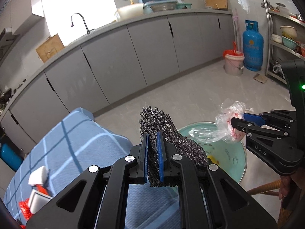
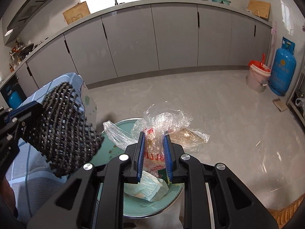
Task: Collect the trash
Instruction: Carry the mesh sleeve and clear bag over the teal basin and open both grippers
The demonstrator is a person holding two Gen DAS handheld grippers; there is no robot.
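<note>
My left gripper [image 1: 152,141] is shut on a dark grey mesh mat [image 1: 158,122], held upright above the edge of the blue checked cloth [image 1: 76,139]. The mat also shows at the left of the right wrist view [image 2: 63,131]. My right gripper [image 2: 154,143] is shut on a crumpled clear plastic bag with red print [image 2: 162,122], held over a round green glass table [image 2: 152,208]. In the left wrist view the right gripper [image 1: 237,121] and bag [image 1: 226,123] hang above the same table [image 1: 228,160]. A printed paper wrapper [image 2: 146,189] lies on the table.
Grey kitchen cabinets [image 2: 133,38] run along the back. A white bucket with a red liner [image 2: 257,76] and a blue gas cylinder [image 2: 284,66] stand at the right. White and red packets [image 1: 36,190] lie on the cloth. A metal shelf rack [image 1: 282,38] stands far right.
</note>
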